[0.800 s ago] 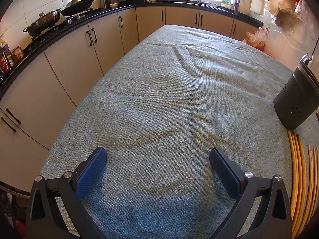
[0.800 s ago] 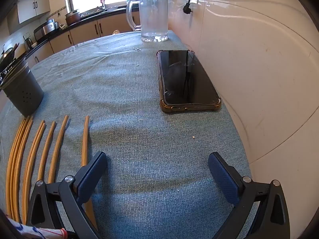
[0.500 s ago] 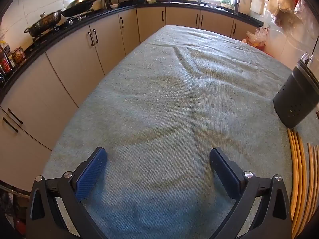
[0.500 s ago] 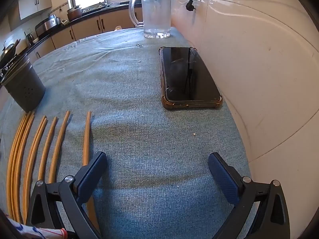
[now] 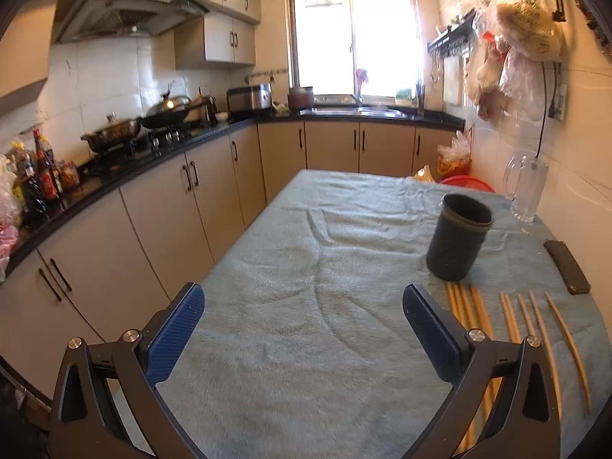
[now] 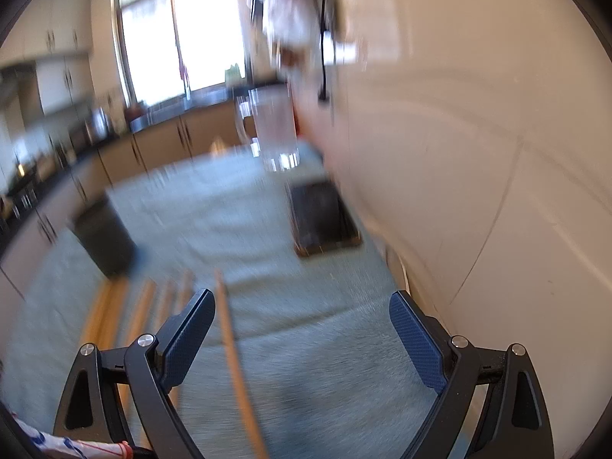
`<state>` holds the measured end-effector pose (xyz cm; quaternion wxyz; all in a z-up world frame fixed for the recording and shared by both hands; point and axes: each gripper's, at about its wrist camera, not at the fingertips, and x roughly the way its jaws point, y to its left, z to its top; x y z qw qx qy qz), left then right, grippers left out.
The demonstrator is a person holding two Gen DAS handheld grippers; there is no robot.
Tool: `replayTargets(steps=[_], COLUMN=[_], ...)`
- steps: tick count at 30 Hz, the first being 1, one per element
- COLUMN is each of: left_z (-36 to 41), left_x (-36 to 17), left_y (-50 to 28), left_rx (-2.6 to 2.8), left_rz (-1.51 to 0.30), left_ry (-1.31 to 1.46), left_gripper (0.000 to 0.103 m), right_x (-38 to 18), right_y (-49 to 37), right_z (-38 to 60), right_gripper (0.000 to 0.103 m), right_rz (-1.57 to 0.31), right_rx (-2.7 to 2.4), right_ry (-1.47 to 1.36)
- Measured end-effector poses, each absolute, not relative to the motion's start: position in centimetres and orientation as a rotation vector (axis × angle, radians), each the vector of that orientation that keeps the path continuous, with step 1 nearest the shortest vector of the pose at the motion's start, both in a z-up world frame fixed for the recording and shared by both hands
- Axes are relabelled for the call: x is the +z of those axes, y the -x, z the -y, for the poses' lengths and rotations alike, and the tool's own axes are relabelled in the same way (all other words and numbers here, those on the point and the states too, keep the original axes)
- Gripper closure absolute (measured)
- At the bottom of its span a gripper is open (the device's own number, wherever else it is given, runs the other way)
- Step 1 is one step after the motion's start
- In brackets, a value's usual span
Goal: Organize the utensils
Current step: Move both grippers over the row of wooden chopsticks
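Observation:
Several wooden chopsticks point(image 5: 508, 317) lie side by side on the grey-green tablecloth point(image 5: 306, 298), just in front of a dark round utensil holder point(image 5: 457, 241) that stands upright. My left gripper point(image 5: 302, 317) is open above bare cloth, left of the chopsticks, nothing between its blue pads. The right wrist view is blurred by motion. There my right gripper point(image 6: 302, 317) is open; one chopstick point(image 6: 233, 348) runs along the cloth just inside its left finger, untouched. The other chopsticks point(image 6: 141, 310) and the holder point(image 6: 105, 239) lie to its left.
A dark phone point(image 6: 321, 218) lies near the white wall point(image 6: 478, 191) on the right, with a glass jug point(image 6: 273, 130) behind it. Kitchen cabinets point(image 5: 160, 210) and a stove with pans point(image 5: 114, 134) run along the left of the table.
Both grippers have tilted upward and pulled back, so much more of the kitchen shows. The holder and chopsticks now sit nearer the middle of both views. Both grippers stay open.

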<state>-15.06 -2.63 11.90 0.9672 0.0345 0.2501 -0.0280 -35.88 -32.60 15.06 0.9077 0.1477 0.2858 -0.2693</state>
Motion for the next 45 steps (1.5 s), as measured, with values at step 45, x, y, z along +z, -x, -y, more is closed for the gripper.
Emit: replayTargets(steps=[45], left_z=[3.9], left_x=[11.1], left_y=[20.7], left_rx=[-0.177], left_rz=[-0.543], left_ry=[-0.113], left_gripper=[0.000], right_x=[16.9], right_y=[38.0], right_z=[20.1], right_gripper=[0.003], right_rz=[-0.382], right_rx=[-0.532], right_ry=[-0.129])
